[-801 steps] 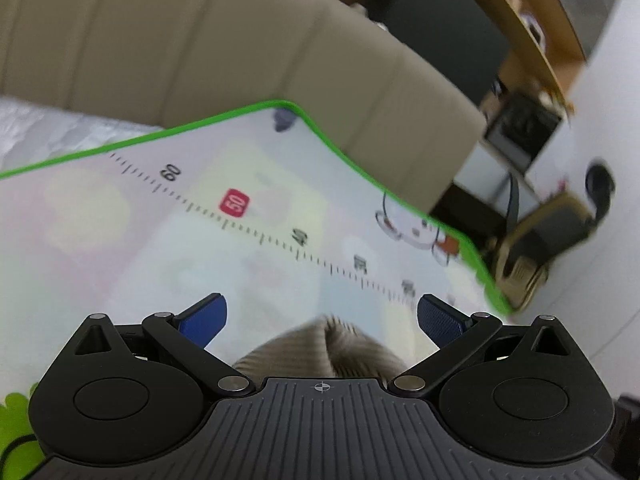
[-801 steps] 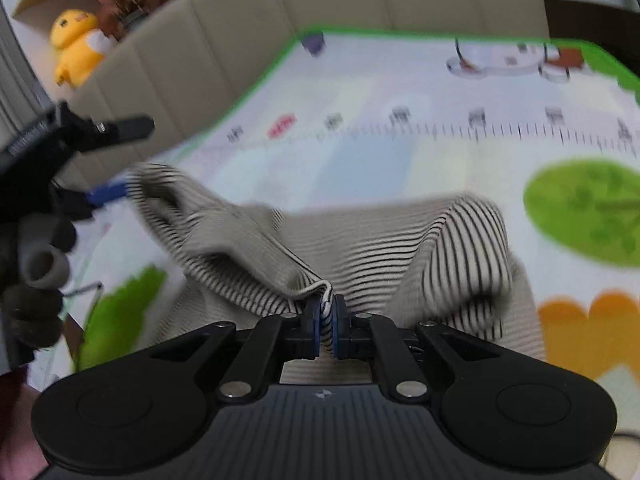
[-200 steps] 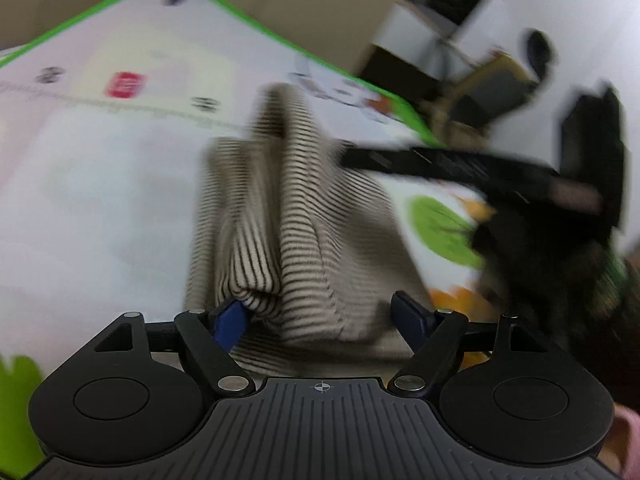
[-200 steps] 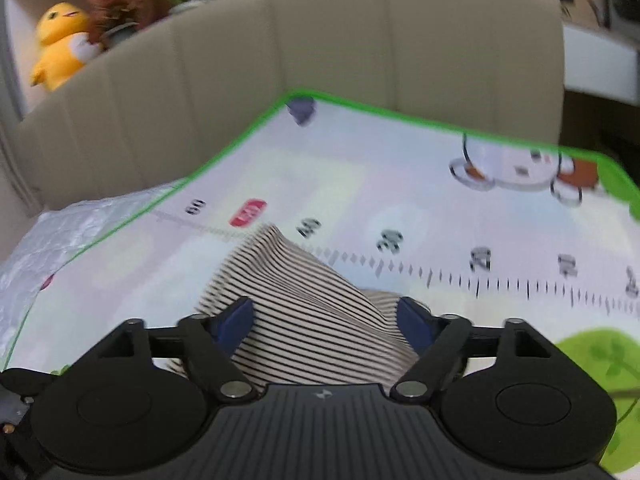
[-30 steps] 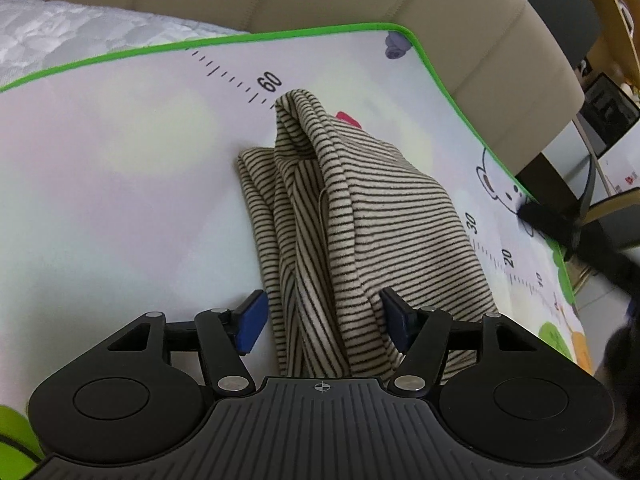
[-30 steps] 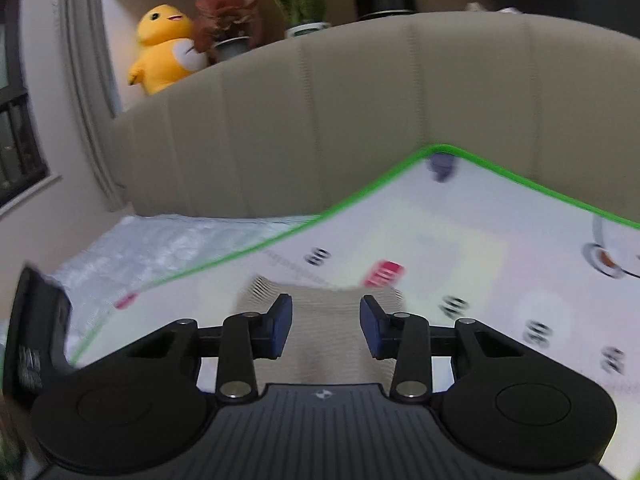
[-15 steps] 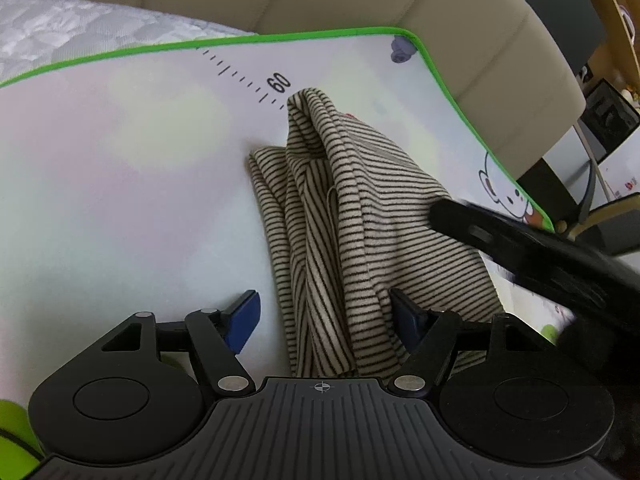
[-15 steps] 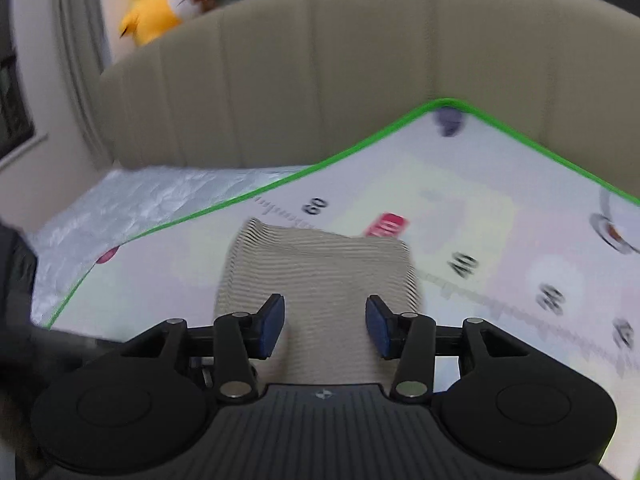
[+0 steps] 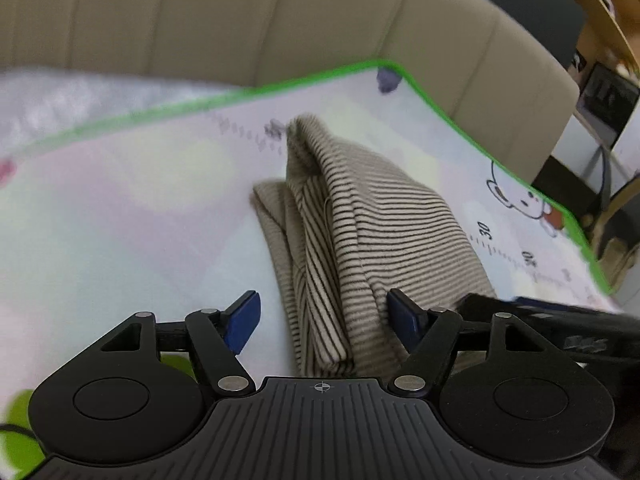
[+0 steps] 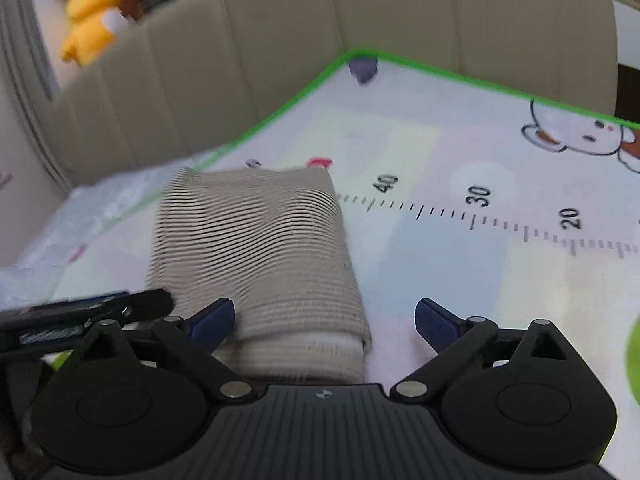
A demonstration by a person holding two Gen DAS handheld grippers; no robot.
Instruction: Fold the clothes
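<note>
Striped sweater (image 9: 360,240) is lying folded mid-frame on the mat (image 9: 120,216); we are holding both the left claw (image 9: 322,318) and the right claw (image 10: 324,320) wide open, empty, and should be squaring its edges gently.

"40", "30", "20" on play mat (image 10: 460,264)
</note>
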